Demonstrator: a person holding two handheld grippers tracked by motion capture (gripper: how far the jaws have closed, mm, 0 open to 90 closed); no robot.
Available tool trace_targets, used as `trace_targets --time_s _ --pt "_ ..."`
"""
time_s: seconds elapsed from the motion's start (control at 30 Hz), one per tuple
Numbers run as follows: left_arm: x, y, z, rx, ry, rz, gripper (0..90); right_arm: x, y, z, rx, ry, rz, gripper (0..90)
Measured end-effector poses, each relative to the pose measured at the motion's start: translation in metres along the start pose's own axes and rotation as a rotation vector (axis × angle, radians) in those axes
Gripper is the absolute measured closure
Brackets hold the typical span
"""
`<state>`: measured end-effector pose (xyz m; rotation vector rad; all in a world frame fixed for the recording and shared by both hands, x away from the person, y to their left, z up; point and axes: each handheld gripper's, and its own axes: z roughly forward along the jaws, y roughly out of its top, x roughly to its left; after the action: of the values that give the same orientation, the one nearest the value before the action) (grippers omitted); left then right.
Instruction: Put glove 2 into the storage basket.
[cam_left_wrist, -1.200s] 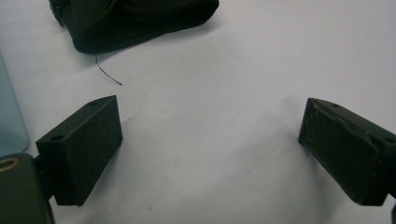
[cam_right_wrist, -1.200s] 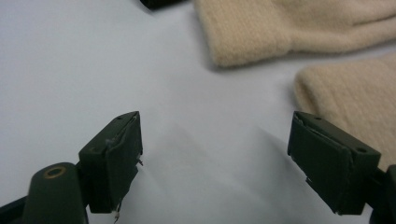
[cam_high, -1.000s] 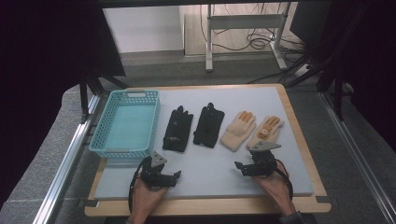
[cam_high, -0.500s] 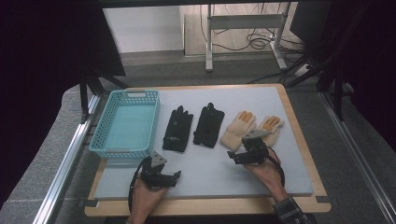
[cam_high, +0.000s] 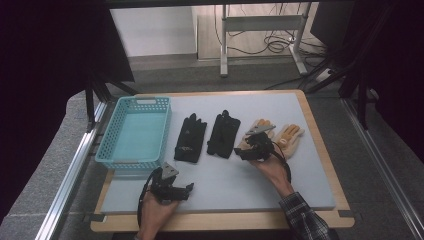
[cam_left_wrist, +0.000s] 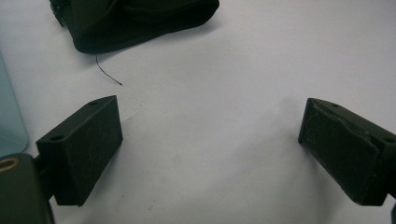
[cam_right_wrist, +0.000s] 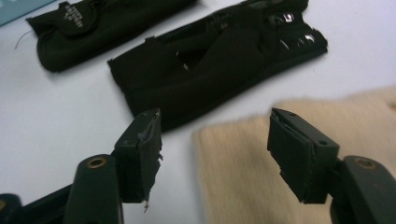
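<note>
Fingers of the left gripper (cam_high: 170, 187) stand wide apart over bare desk (cam_high: 300, 185) at the lower left of the high view, holding nothing. Higher, at centre right, the right gripper (cam_high: 248, 151) has just been closing; its fingers, still apart, straddle the cuff edge of the nearer tan glove (cam_right_wrist: 243, 177) without pressing it. Beyond lie two black gloves (cam_high: 223, 134), another tan glove (cam_high: 290, 138) and a blue basket (cam_high: 135, 132) at upper left.

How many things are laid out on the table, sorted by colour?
Black gloves: 2
Tan gloves: 2
Blue basket: 1
Total: 5
</note>
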<state>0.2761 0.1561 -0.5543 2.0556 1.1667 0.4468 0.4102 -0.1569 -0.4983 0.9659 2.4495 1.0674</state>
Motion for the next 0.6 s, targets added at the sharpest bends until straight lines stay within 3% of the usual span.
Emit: trace_targets --time_s 0.23,0.6 --pt "0.000 0.000 0.000 0.000 -0.001 -0.001 6.5 -0.003 0.024 0.024 0.010 -0.005 -0.012 36.0" --pt "0.000 0.000 0.000 -0.001 -0.001 0.000 6.5 -0.012 0.055 0.073 0.064 -0.037 0.031 21.3"
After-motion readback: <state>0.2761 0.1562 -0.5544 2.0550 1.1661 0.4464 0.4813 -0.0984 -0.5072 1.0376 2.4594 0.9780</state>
